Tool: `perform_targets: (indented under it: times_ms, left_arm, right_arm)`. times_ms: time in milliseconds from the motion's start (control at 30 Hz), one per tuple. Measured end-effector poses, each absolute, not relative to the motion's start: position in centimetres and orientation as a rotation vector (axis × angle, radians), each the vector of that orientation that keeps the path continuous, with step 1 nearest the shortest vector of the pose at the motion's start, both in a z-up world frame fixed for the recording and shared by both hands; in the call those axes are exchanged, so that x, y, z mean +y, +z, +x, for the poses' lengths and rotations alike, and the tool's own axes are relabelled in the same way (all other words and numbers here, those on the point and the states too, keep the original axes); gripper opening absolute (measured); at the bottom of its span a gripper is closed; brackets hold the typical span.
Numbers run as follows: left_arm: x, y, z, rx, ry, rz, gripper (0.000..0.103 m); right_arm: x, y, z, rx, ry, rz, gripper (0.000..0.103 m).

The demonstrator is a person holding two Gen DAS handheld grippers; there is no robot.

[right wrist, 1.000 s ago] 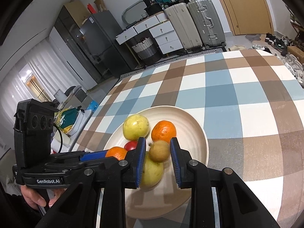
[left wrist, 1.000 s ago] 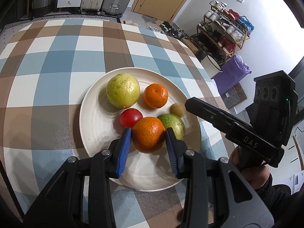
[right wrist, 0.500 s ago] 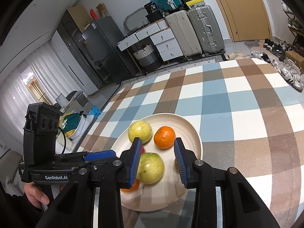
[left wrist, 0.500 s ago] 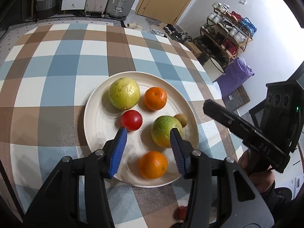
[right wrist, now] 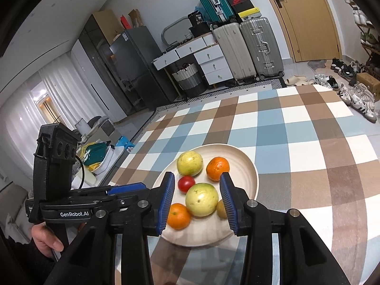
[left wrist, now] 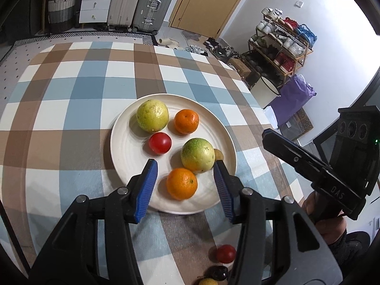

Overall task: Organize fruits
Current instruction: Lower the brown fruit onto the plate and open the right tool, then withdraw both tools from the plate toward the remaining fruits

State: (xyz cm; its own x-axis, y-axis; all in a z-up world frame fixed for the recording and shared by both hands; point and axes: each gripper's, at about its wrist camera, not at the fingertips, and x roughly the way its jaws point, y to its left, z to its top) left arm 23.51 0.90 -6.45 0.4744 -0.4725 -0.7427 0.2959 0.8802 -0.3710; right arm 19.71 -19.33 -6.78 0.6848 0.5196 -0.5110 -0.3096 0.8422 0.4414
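The table (left wrist: 78,90) carries a checked cloth of blue, brown and white squares. A round cream plate (left wrist: 123,142) sits toward the middle of the table, nearer the edge where the person stands. Six fruits lie on the plate: a yellow-green fruit (left wrist: 152,115) and an orange (left wrist: 186,121) on the far side, a red tomato (left wrist: 160,143) at the centre, a green-and-yellow fruit (left wrist: 197,155) toward the right side, a small brown kiwi (left wrist: 219,154) touching it by the right rim, and a second orange (left wrist: 181,183) on the near side.

At the near table edge, off the plate, lie a second red tomato (left wrist: 225,253), a dark round fruit (left wrist: 217,273) and a partly hidden yellow fruit (left wrist: 207,282).

The left gripper (left wrist: 185,190) hovers above the near rim. Its jaws have just been opening and stand spread; the second orange shows between them in this view, clear of both pads. The right gripper (right wrist: 198,201) hovers over the plate. Its jaws have just been opening and stand spread, the pads pressing on nothing.

Room: three upright suitcases (left wrist: 142,2), a white drawer unit (left wrist: 95,3) and a woven basket (left wrist: 61,11) stand beyond the far table edge, beside a wooden door (left wrist: 204,2). A shoe rack (left wrist: 280,45) and a purple bag (left wrist: 294,99) stand along the right wall. A dark refrigerator (right wrist: 133,71) and white curtains (right wrist: 30,109) appear in the right wrist view.
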Motion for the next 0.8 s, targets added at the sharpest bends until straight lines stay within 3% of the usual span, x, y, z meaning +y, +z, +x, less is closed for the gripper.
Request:
perform_targets:
  times_ms: [233, 300, 433, 533, 567, 633, 733, 800]
  left_arm:
    - [1.1, -6.1, 21.7, 0.957, -0.462, -0.189, 0.048]
    - [1.1, -6.1, 20.9, 0.953, -0.448, -0.18, 0.059]
    - [1.4, -6.2, 19.4, 0.956, -0.442, -0.18, 0.065]
    - [1.6, -6.3, 18.4, 0.955, -0.438, -0.179, 0.076]
    - [1.8, -6.3, 17.8, 0.945, -0.43, -0.175, 0.081]
    - [1.9, -6.3, 17.2, 0.927, -0.423, -0.162, 0.081]
    - [2.0, -6.2, 16.2, 0.912, -0.429, -0.149, 0.086]
    - [2.0, -6.3, 15.3, 0.905, -0.44, -0.14, 0.096]
  right_arm:
    - [-19.0, -6.6, 17.9, 0.664, 0.481, 0.315, 0.047]
    - [-18.9, -6.5, 17.4, 0.66, 0.48, 0.312, 0.048]
    - [-18.8, -6.3, 16.5, 0.652, 0.483, 0.303, 0.049]
    - [-18.7, -6.3, 15.8, 0.648, 0.487, 0.294, 0.053]
    - [-18.6, -6.4, 15.5, 0.65, 0.488, 0.292, 0.059]
    - [-18.5, -6.4, 15.1, 0.655, 0.491, 0.295, 0.07]
    - [-18.5, -6.5, 14.2, 0.652, 0.498, 0.295, 0.073]
    - [-18.3, -6.5, 13.5, 0.652, 0.502, 0.287, 0.076]
